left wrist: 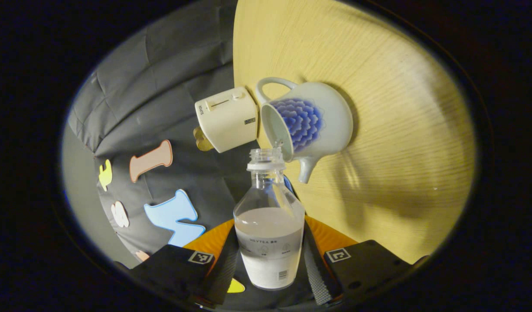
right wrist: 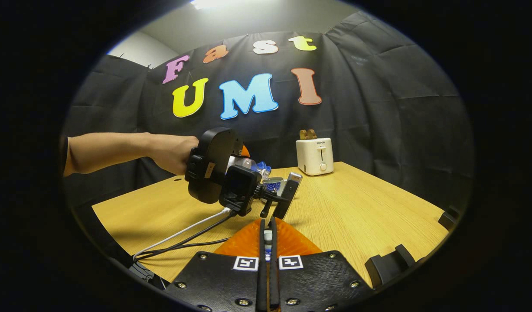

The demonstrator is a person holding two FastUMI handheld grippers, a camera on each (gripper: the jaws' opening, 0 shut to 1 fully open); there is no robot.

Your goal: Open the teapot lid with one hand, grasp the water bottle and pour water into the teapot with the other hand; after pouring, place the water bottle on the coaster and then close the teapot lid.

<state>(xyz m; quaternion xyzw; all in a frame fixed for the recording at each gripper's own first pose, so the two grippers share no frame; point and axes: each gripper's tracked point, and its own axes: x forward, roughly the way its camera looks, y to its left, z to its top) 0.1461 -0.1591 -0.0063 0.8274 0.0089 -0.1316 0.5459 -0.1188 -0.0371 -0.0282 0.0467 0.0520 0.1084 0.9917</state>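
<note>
My left gripper (left wrist: 270, 253) is shut on a clear water bottle (left wrist: 269, 225), uncapped and about half full. The bottle is tipped, its mouth at the rim of the white teapot (left wrist: 311, 121) with a blue flower pattern. The teapot's top is open and a thin trickle of water falls into it. In the right gripper view a hand holds that left gripper (right wrist: 274, 203) over the teapot (right wrist: 274, 184), which is mostly hidden behind it. My right gripper (right wrist: 268, 227) is closer to me and is shut on a small white and blue piece, seemingly the teapot lid (right wrist: 268, 242).
A white toaster (right wrist: 314, 156) with toast in it stands at the back of the wooden table (right wrist: 357, 203), just behind the teapot. Cables (right wrist: 183, 234) trail from the left gripper across the table. Black fittings (right wrist: 448, 219) sit at the table's right edge.
</note>
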